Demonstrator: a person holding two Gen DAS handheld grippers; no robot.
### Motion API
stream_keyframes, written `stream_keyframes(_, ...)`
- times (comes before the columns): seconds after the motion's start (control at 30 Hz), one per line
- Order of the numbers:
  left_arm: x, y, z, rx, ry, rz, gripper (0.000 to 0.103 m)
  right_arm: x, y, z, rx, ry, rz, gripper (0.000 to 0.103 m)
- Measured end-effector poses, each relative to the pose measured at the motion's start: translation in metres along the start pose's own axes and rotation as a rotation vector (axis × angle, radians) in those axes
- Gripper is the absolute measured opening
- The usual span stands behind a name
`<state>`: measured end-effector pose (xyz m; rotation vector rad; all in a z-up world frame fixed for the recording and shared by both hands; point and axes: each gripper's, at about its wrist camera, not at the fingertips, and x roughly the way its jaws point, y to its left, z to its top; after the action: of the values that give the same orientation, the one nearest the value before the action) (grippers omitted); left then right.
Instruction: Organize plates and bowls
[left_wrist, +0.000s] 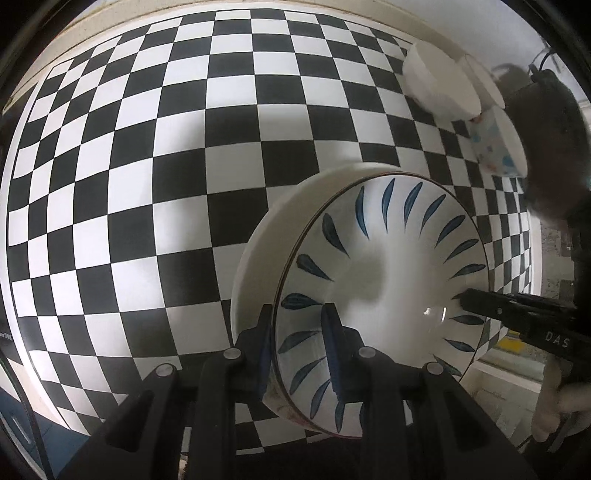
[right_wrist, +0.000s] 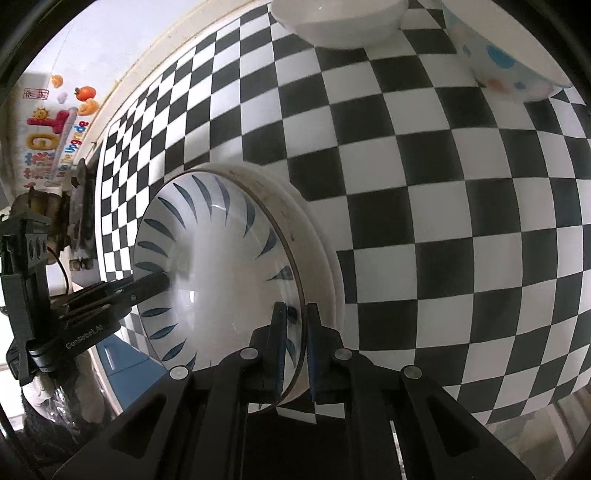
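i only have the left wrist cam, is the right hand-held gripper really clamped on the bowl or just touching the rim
Observer: Clamped. The right hand-held gripper has one finger inside the rim of the bowl and one outside.
Operator: ok, anything off that side i cant see
Observer: Yes. There are colourful stickers on the wall, past the left edge of the table.
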<state>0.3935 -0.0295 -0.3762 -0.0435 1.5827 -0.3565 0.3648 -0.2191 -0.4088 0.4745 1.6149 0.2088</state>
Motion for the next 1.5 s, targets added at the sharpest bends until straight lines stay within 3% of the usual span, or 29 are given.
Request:
stream_keyframes(1.2,0.015,-0.009,-0.004,-0.029,0.025,0.072,0.024,0.012,0.019,0.016,-0.026,0.033,-0.092,0.015)
stream_keyframes(1.5,0.009,0.001,-0.011,-0.116,0.038,0.048,0.024,0.010,0.019,0.017,-0.019,0.049,-0.077,0.026)
